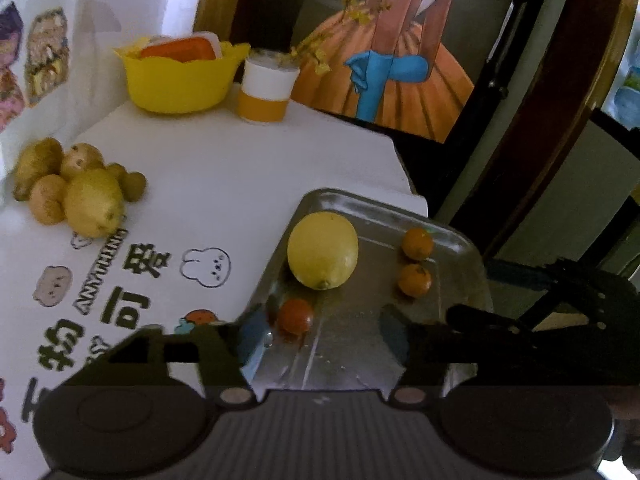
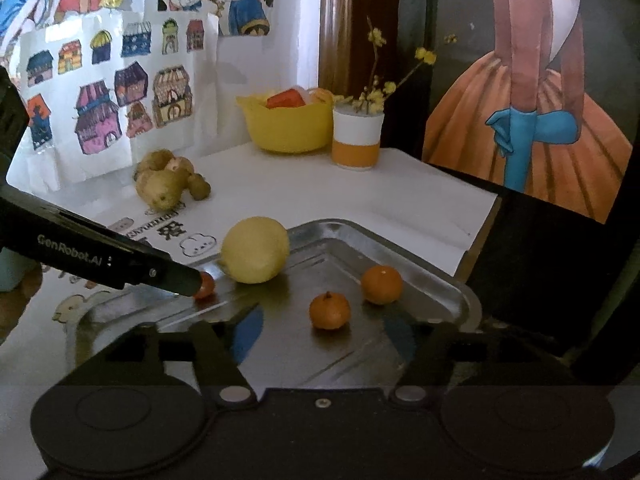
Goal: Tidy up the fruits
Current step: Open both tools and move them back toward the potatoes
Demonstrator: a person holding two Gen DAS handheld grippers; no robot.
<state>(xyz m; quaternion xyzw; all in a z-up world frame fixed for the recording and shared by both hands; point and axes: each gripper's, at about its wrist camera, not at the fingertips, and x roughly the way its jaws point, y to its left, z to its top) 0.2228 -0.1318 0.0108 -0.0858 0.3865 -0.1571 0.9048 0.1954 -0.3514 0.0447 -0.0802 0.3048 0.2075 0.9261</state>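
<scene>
A metal tray lies at the table's right corner. On it sit a yellow lemon, two small mandarins and a small red fruit. My left gripper is open low over the tray, and the red fruit is just inside its left finger. In the right wrist view the lemon and both mandarins show. The left gripper's black finger partly hides the red fruit. My right gripper is open above the tray's near side, holding nothing.
A pile of potatoes lies on the white printed tablecloth at left. A yellow bowl holding an orange-lidded box and a white-and-orange cup with yellow flowers stand at the back. The table edge drops off right of the tray.
</scene>
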